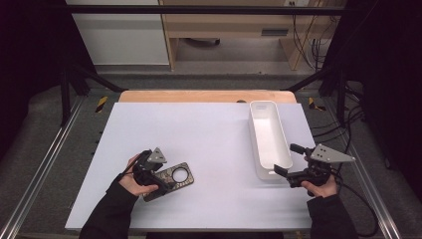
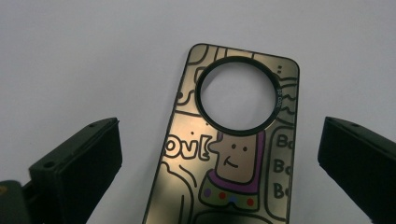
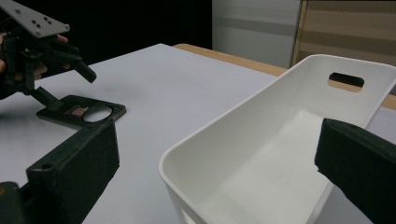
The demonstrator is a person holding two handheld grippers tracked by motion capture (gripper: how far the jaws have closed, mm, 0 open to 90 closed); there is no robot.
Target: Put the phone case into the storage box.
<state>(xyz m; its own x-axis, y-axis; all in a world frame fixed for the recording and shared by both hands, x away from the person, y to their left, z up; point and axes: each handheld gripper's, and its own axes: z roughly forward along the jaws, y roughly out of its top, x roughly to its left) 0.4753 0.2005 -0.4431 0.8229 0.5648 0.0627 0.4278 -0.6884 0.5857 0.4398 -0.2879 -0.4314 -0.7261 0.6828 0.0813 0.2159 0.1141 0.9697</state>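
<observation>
We saw the left hand-held gripper released, its jaws spread on both sides of the phone case lying flat near the front left corner of the tabletop, long axis along the jaws, while the right hand-held gripper, also released, straddled the near end of the white bin.

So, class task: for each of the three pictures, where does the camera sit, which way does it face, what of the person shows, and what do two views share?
High view: above the person's side, facing forward and down on the white table; both forearms, left gripper and right gripper show.
Left gripper view: on the left gripper, looking down at the phone case between open jaws.
Right gripper view: on the right gripper, facing the white bin; the left hand shows beyond.
Shared: the phone case appears in both gripper views.
</observation>
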